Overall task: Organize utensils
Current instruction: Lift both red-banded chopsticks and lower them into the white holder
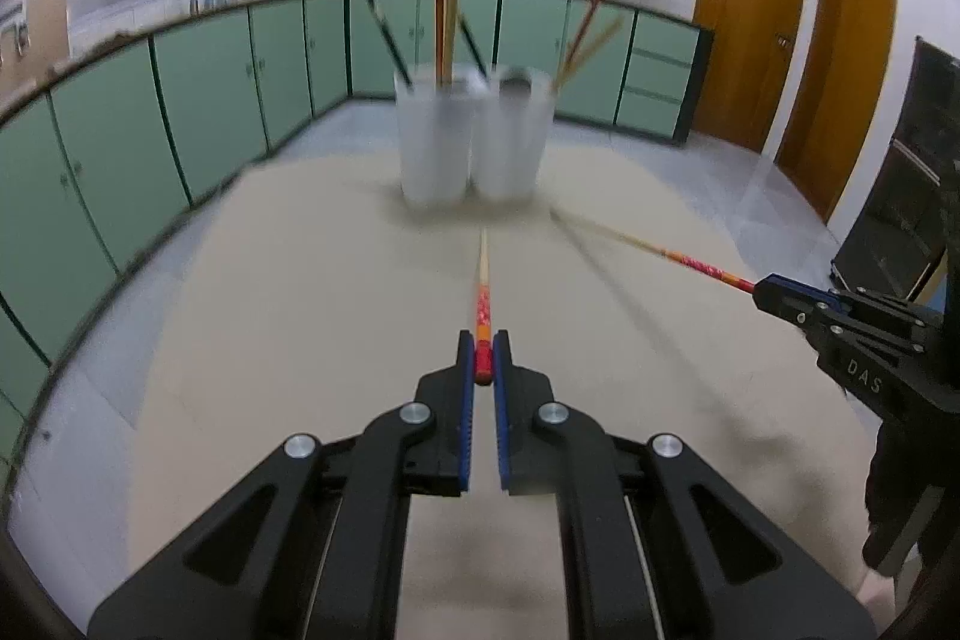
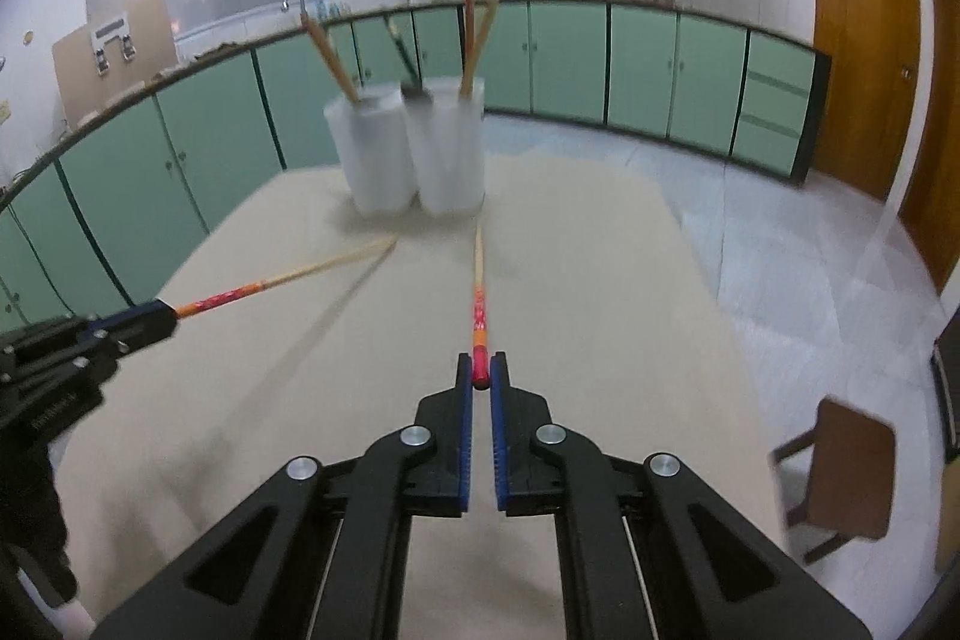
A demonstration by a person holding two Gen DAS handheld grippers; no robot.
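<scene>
Both grippers, left [image 1: 483, 349] & right [image 2: 481, 369], are each clenching a chopstick [image 1: 483, 292] by its red end; next: tips into the cups [image 1: 474, 136].

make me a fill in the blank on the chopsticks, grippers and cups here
1. Each gripper is shut on one ____.
2. The left gripper grips its chopstick by the ____ end, the colour of that end.
3. The white cups stand on the ____.
4. The right gripper points its chopstick toward the ____.

Missing words: chopstick; red; table; cups
</scene>
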